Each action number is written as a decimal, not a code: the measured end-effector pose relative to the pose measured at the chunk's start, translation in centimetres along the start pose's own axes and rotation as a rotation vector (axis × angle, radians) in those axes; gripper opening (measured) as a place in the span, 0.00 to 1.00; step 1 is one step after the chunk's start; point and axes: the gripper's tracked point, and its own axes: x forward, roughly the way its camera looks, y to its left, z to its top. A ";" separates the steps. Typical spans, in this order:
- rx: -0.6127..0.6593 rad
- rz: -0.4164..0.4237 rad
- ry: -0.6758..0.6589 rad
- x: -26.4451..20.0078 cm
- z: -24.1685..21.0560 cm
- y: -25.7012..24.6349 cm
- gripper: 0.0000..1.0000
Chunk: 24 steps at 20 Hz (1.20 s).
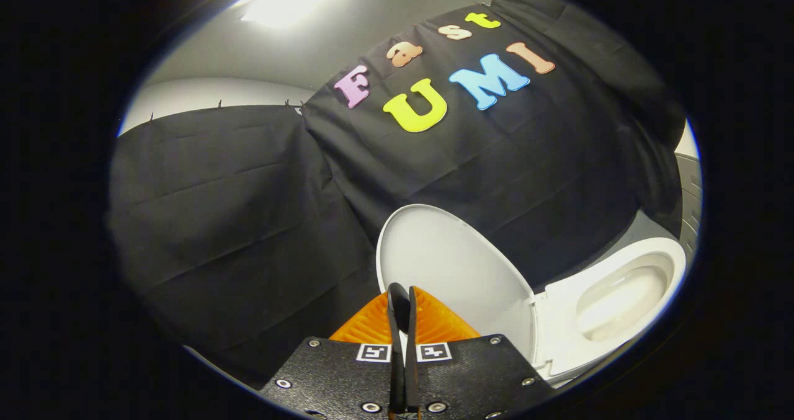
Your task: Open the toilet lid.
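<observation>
With the toilet lid (453, 265) raised against the booth wall beside the bowl (620, 302) and the gripper (402, 296) jaws clenched on nothing, a careless nudge could tip it shut.

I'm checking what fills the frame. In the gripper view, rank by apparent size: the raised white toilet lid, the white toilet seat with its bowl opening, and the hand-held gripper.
1. Raised white toilet lid, just ahead of the fingers.
2. White toilet seat, close behind; it runs out of view, so unsure.
3. Hand-held gripper, fingers shut on nothing; nearness inflates it.
</observation>
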 end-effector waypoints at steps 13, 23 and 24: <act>-0.026 0.004 0.006 0.5 -0.7 1.5 0.03; -0.072 0.057 -0.046 -4.2 3.6 1.7 0.95; -0.080 0.056 -0.061 -5.0 4.7 1.5 0.95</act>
